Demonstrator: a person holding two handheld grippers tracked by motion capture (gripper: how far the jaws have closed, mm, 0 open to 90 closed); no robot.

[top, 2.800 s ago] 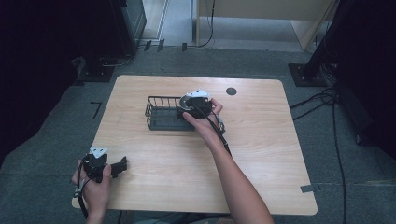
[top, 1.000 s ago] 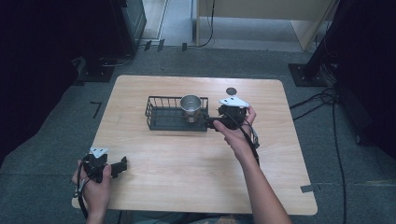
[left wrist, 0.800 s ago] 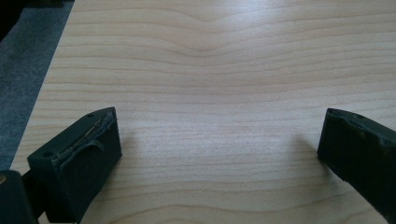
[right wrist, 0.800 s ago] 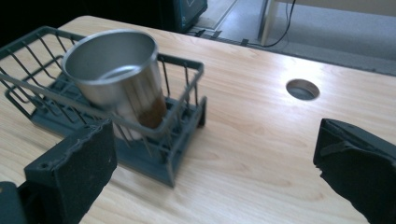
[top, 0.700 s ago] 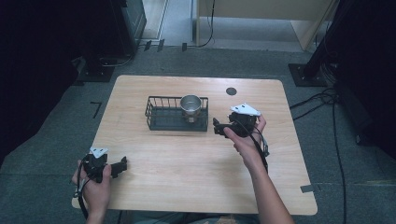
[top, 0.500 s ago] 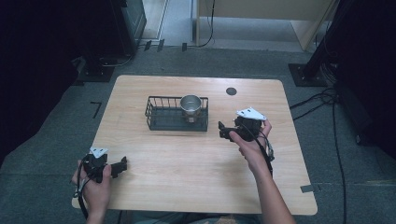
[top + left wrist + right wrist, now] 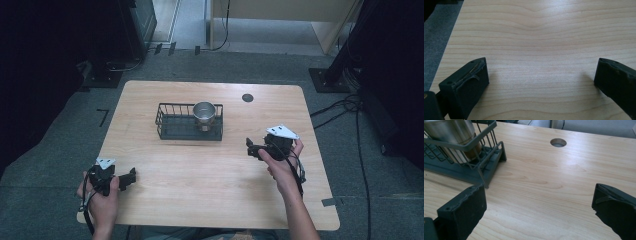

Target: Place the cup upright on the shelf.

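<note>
Steel cup (image 7: 203,112) upright in right end of wire basket (image 7: 172,131), toward table's (image 7: 210,195) far edge. Right tongs (image 7: 254,149) agape, empty, right of basket. Left tongs (image 7: 131,177) agape near front-left corner. Best withdrawn level, clear of basket rim.

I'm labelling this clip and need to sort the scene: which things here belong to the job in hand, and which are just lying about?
Part of the job:
- metal cup, standing in the right end of the basket
- black wire basket
- right tongs, open and empty
- left tongs, open, low over the table

Just there:
- wooden table
- round cable hole
- floor cables
</note>
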